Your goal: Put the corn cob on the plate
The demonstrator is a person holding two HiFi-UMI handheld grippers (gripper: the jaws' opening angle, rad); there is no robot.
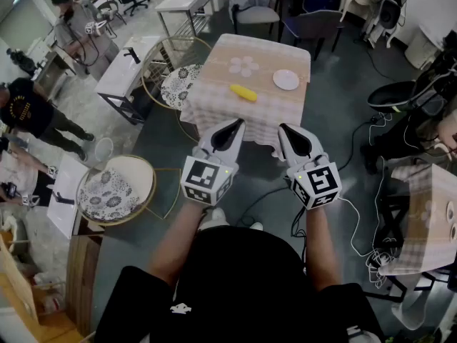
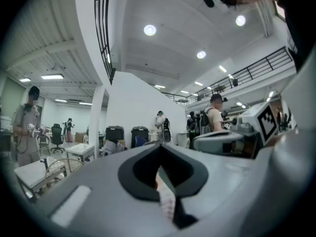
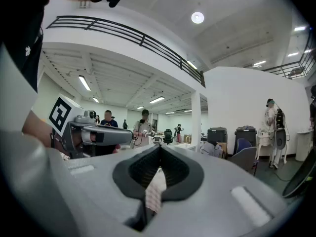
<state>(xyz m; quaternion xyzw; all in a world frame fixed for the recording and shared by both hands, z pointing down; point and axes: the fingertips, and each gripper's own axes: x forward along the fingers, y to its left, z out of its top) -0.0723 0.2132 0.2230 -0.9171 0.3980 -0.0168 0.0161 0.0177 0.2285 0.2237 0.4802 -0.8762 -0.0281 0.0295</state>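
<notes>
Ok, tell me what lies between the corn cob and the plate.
Nothing: in the head view only bare checked tablecloth separates the corn cob from the plate.

- A table in a checked cloth stood ahead of me, with a flower print near its far end.
- A round table with a gold rim stood just beside its left edge.
- A second round table stood nearer me, on my left.
- A white desk stood further left.
- A person in a cap stood beyond that desk.
- Cables lay on the floor to my right.
</notes>
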